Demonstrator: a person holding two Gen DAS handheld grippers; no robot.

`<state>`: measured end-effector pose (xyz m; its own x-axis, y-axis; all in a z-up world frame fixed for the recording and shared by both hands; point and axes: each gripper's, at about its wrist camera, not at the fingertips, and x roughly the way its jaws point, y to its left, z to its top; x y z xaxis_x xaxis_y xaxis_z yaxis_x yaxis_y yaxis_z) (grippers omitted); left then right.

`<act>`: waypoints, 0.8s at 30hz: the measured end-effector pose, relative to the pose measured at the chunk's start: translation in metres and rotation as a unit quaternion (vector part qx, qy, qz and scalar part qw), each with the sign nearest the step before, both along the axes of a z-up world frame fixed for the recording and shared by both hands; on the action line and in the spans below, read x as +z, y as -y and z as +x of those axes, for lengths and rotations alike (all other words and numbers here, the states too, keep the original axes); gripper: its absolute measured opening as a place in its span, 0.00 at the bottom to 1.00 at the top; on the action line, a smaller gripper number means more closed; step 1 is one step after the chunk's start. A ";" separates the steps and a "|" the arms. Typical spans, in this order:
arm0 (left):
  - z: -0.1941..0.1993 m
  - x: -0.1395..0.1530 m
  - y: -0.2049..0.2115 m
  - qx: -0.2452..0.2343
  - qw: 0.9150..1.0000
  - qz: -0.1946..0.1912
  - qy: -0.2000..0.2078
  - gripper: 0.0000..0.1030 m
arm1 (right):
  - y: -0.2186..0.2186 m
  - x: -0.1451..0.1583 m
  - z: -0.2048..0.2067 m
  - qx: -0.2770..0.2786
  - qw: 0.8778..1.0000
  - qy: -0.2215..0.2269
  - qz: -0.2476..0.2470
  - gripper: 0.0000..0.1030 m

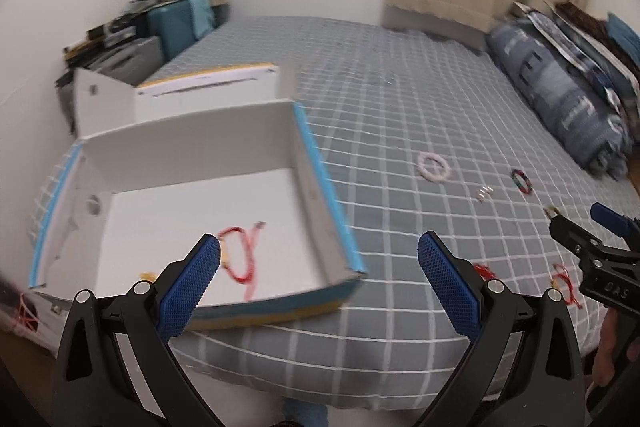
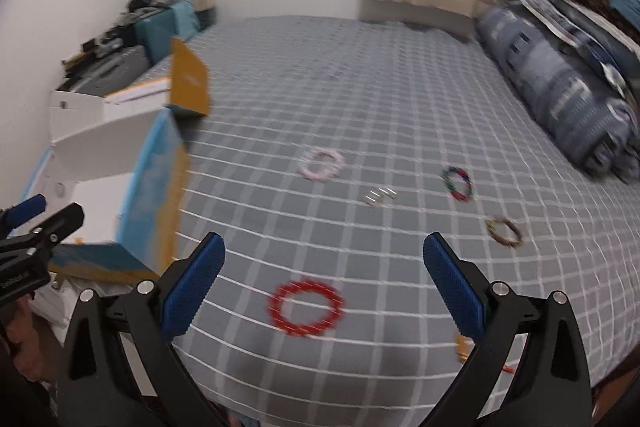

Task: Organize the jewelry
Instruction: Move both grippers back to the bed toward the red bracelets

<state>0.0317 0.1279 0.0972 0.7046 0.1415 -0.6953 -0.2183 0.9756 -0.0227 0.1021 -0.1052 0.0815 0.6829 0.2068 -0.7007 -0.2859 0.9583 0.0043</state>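
Tongs on both sides stood wide apart and held nothing. My left tongs (image 1: 319, 259) hung over the near edge of the bed (image 1: 400, 115), beside the open white box (image 1: 192, 203) with blue outer walls, which sat at the bed's left side. Inside the box, on its floor, lay a red cord bracelet (image 1: 240, 255) with a pink strand running through it; a small yellow item showed near the box's front corner, too blurred for me to identify.

My right tongs (image 2: 324, 259) were positioned above the grey checked bedcover, with a red beaded bracelet (image 2: 307, 307) lying on the cover just below and between the fingers, untouched. Farther out on the cover lay a pink bracelet (image 2: 322, 164), a cluster of small silver pieces (image 2: 381, 195), a multicoloured bracelet (image 2: 458, 184) and a brownish bracelet (image 2: 505, 232), each well apart from the others. An orange-tipped item (image 2: 462, 347) lay close to my right finger, partly hidden by it.

From the left wrist view, two further red cord pieces (image 1: 564, 277) lay on the cover near my right tongs. Folded blue bedding (image 2: 560, 99) was piled along the bed's right side.
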 end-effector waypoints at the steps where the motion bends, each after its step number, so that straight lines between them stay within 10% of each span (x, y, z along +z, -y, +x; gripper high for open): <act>1: 0.004 -0.002 0.008 -0.008 1.000 -0.003 -0.001 0.94 | 0.009 -0.003 0.001 -0.008 1.000 -0.003 -0.003 0.93; 24: 0.064 -0.084 0.135 -0.110 0.992 -0.004 -0.064 0.94 | 0.134 -0.072 0.015 -0.086 0.993 -0.081 -0.011 0.93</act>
